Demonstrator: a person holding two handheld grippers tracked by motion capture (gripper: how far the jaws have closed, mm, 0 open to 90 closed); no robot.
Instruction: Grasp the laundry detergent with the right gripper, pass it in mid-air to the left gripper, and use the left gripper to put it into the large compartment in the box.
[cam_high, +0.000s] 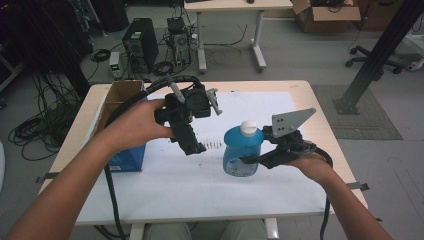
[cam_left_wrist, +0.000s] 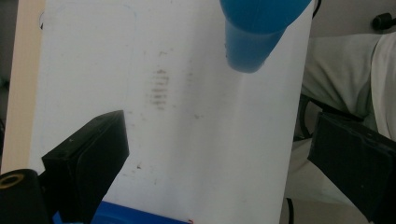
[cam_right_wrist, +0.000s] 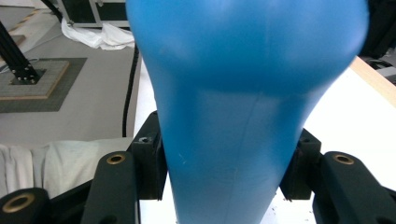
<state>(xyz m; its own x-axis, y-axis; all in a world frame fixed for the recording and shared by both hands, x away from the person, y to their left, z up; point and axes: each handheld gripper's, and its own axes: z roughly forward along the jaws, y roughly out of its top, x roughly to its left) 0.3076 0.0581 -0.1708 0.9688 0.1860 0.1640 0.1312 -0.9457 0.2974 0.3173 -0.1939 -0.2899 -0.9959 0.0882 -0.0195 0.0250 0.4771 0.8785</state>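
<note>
Right gripper (cam_high: 246, 160) clamped on lower body of blue plastic bottle (cam_high: 242, 150), white cap, mid white sheet (cam_high: 200, 185), clear of edges. Left gripper (cam_high: 196, 148) raised just left, jaws wide apart, empty. Cardboard box (cam_high: 120, 95) at table's left edge.

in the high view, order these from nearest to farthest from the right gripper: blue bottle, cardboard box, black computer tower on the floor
1. blue bottle: between the right gripper jaws, table centre.
2. cardboard box: left end of the table.
3. black computer tower: on the floor beyond the table, far left.
</note>
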